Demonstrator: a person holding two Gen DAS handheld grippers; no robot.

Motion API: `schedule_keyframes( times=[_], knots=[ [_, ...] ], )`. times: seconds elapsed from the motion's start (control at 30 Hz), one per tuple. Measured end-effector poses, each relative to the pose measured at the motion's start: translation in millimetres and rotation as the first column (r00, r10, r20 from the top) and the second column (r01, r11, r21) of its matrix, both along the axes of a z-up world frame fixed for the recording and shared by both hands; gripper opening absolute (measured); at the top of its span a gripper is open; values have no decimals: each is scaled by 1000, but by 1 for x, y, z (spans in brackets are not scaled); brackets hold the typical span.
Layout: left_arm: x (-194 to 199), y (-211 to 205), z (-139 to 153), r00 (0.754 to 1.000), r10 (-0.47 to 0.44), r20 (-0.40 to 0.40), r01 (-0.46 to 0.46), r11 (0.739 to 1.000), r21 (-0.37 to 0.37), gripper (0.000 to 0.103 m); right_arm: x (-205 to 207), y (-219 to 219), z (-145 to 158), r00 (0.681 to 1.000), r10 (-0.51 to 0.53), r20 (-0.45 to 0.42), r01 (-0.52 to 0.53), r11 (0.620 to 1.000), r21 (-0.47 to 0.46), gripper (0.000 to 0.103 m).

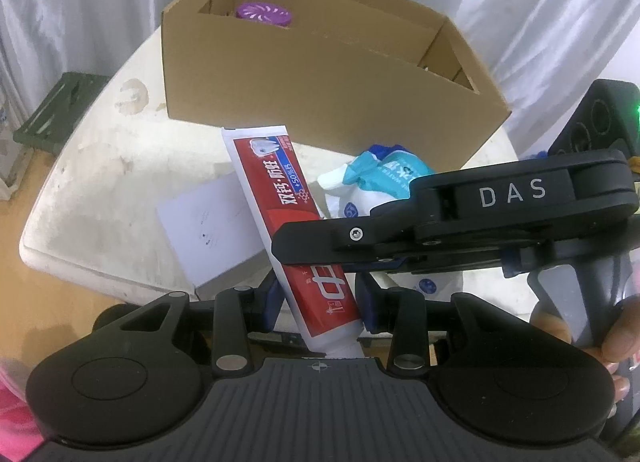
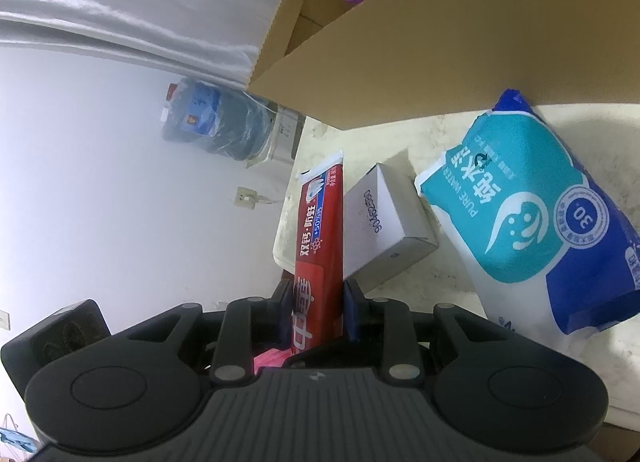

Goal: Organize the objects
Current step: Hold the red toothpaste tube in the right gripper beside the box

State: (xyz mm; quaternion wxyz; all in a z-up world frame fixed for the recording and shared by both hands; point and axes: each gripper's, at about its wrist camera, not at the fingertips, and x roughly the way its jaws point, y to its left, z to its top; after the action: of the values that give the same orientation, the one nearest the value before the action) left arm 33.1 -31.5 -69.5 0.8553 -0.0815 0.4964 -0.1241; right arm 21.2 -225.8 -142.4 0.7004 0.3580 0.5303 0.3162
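Note:
A red and white toothpaste tube [image 1: 280, 202] stands between the blue pads of my left gripper [image 1: 320, 302], above the near edge of the white table. My right gripper [image 1: 304, 250] reaches in from the right and crosses the tube. In the right wrist view the same tube [image 2: 320, 246] sits between the pads of the right gripper [image 2: 318, 310], which are shut on it. A blue and teal pack of wet wipes [image 2: 532, 218] and a small white box [image 2: 384, 222] lie on the table. An open cardboard box [image 1: 320, 62] stands behind them with a purple-lidded jar [image 1: 262, 14] inside.
The white table [image 1: 100, 182] has worn patches and a rounded near-left corner. A green crate [image 1: 60, 110] sits on the floor at the left. White curtains hang behind. A water jug [image 2: 216, 122] stands by the wall in the right wrist view.

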Motion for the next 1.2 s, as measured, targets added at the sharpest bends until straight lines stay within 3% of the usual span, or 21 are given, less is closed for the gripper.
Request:
schedule_keyframes(
  times=[1.2],
  knots=[
    [-6, -21, 21, 997, -30, 66, 25, 997, 77, 38, -13, -12, 15, 998, -44, 48, 42, 999, 34, 30]
  ],
)
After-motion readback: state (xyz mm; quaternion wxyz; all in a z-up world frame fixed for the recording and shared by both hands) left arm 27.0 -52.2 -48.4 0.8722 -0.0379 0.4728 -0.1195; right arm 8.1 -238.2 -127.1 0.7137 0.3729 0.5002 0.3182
